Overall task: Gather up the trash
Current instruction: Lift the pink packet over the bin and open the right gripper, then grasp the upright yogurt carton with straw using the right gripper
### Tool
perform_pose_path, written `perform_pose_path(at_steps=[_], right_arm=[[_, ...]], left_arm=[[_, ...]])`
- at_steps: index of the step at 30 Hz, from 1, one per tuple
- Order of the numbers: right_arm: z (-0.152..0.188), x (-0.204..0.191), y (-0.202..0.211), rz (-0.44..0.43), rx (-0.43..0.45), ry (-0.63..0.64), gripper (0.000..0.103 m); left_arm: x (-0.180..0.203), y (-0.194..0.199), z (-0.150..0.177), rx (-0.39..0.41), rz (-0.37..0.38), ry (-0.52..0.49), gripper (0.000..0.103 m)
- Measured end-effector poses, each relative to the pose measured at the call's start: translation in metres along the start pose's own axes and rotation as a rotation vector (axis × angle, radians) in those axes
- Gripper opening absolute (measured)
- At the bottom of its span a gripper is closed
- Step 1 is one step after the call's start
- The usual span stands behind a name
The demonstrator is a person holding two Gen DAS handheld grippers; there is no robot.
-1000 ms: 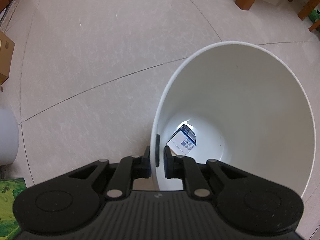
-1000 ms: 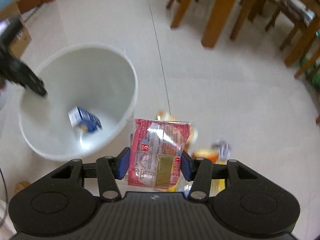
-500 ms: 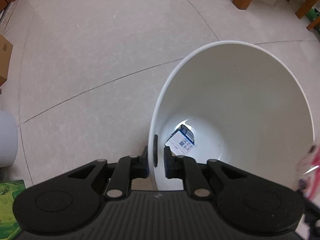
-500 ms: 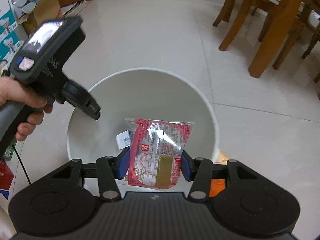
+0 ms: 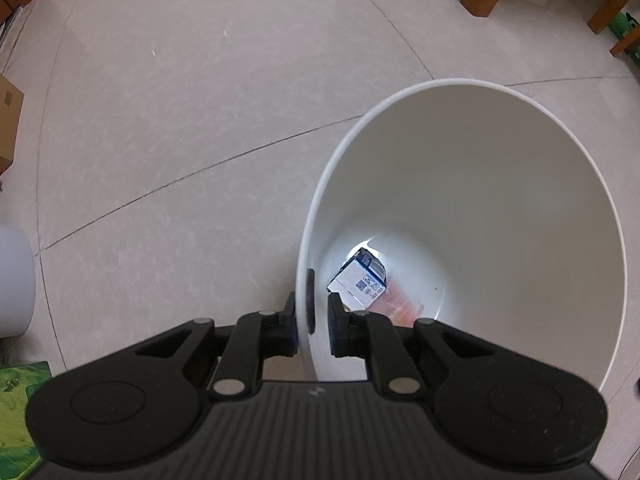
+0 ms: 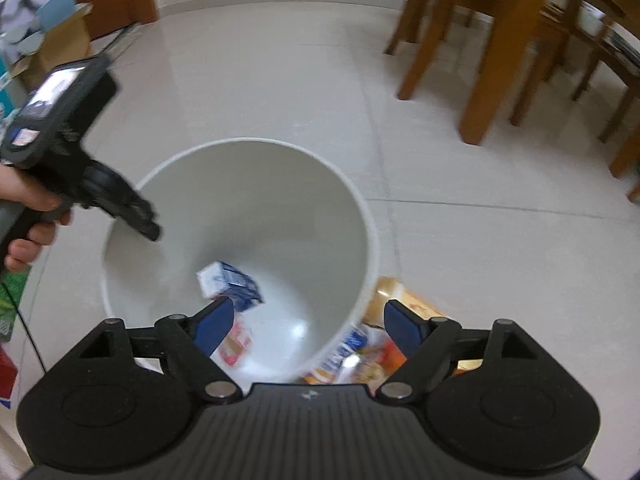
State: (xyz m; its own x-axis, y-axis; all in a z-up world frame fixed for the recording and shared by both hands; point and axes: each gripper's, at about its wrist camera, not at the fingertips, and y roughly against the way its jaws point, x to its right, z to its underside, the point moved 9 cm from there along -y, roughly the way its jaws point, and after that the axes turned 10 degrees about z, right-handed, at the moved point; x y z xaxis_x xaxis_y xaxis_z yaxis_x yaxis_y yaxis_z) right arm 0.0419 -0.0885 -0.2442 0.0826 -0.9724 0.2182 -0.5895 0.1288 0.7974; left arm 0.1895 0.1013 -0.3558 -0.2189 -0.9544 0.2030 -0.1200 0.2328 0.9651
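Two pieces lie in the white bin (image 6: 240,208), a blue-white carton (image 6: 230,284) and a light, crinkly pink wrapper (image 6: 236,342) best pinched by an edge, while the left gripper (image 5: 312,314) clamps its rim and the right gripper (image 6: 306,322) gapes empty above.
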Motion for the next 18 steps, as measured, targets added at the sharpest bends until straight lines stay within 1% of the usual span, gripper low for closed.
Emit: perform_pose_path(at_steps=[4,5,8,12,15,18], right_arm=[[0.018,0.035,0.004,0.058,0.010,-0.073,0.090],[0.024,0.044,0.003,0.076,0.009,-0.090,0.092],[0.049,0.071,-0.003,0.115,-0.014,-0.165,0.092],[0.093,0.096,-0.028,0.133,-0.118,-0.303,0.092],[0.128,0.104,-0.056,0.132,-0.226,-0.413,0.092],[0.161,0.102,-0.090,0.133,-0.328,-0.505,0.092]], left_arm=[[0.000,-0.001,0.001,0.001,-0.002,-0.004,0.010],[0.001,-0.002,0.002,0.000,-0.001,-0.002,0.010],[0.000,-0.002,0.001,-0.002,-0.003,0.001,0.010],[0.000,-0.002,-0.001,-0.006,-0.008,0.004,0.010],[0.002,-0.001,-0.002,-0.005,-0.006,0.003,0.010],[0.002,-0.001,-0.002,-0.005,-0.003,0.007,0.010]])
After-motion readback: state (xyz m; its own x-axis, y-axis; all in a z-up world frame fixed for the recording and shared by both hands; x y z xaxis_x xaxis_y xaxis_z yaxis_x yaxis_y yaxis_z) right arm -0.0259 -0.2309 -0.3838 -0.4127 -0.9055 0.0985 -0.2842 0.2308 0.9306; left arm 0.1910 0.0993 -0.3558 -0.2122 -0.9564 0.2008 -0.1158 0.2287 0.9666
